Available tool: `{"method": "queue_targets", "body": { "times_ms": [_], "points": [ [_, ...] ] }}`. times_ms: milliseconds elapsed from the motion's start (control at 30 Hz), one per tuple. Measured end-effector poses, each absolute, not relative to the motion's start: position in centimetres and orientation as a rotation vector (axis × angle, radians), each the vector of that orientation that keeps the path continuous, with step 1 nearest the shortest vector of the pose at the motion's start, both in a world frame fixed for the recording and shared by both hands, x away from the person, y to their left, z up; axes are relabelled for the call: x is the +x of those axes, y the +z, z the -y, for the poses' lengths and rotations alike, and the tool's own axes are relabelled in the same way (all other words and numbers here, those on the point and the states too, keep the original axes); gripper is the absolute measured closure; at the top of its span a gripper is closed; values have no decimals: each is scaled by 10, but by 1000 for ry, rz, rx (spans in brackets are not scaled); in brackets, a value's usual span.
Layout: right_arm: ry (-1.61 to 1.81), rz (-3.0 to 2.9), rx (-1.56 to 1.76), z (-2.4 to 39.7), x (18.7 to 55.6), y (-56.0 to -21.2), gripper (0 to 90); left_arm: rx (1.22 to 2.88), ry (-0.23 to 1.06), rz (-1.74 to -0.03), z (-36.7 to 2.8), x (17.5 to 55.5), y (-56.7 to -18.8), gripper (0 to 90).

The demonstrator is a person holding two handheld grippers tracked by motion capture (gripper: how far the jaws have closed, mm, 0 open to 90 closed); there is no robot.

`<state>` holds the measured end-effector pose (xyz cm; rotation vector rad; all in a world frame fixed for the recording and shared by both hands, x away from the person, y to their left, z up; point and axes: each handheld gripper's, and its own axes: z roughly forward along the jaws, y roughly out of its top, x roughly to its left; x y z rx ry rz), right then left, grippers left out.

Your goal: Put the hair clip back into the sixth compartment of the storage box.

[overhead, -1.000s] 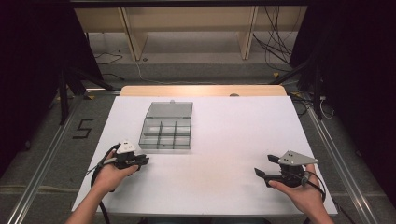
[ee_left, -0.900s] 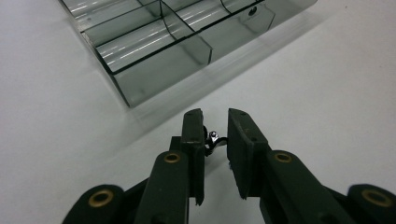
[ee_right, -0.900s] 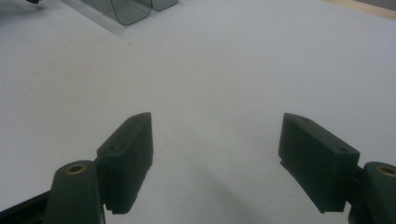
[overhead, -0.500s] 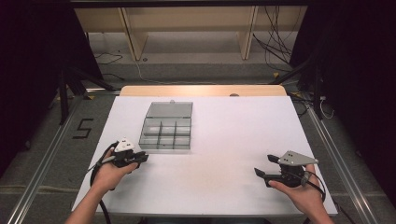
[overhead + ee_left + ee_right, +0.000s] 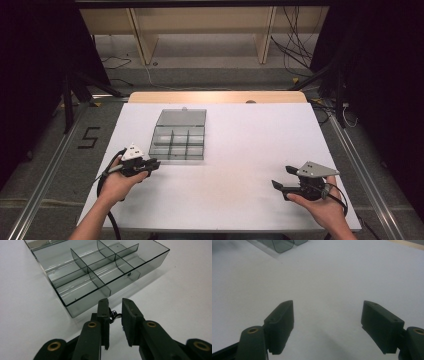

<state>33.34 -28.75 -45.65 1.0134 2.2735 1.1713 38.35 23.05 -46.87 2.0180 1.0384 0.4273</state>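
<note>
- Left gripper (image 5: 115,315): jaws nearly together, pinching a small dark metal part (image 5: 113,314) between their tips; what the part is cannot be told, it is too small.
- Compartment box (image 5: 100,272): a clear, smoke-tinted tray with dividers, lid folded open on the far side, lying on the white worktop (image 5: 250,150) just ahead of the left gripper's tips. In the high view the box (image 5: 179,137) sits forward and slightly to the inner side of the left gripper (image 5: 150,164). Its compartments look empty.
- Nearest wall of the box stands just beyond the pinched part, close but apart from the jaws.
- Right gripper (image 5: 328,322): jaws wide apart, nothing between them, only bare worktop ahead; a corner of the box appears far off at the upper edge of the right gripper view. In the high view the right gripper (image 5: 280,186) is held low over the worktop, well apart from the box.
- Step in hand, as judged: the small part is carried toward the box for sorting into a compartment.
- Next move, as judged: lift the left gripper over the near wall, centre it above one compartment, then part the jaws; the part is tiny, so the release should be low to stop it bouncing into a neighbouring cell.
</note>
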Motion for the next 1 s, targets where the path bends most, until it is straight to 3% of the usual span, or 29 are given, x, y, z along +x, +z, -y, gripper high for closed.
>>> {"method": "queue_targets", "body": {
  "times_ms": [1000],
  "points": [
    [1167,-2296,986,273,342,-461,259,2001,454,-994,-219,392,-455,761]
  ]
}}
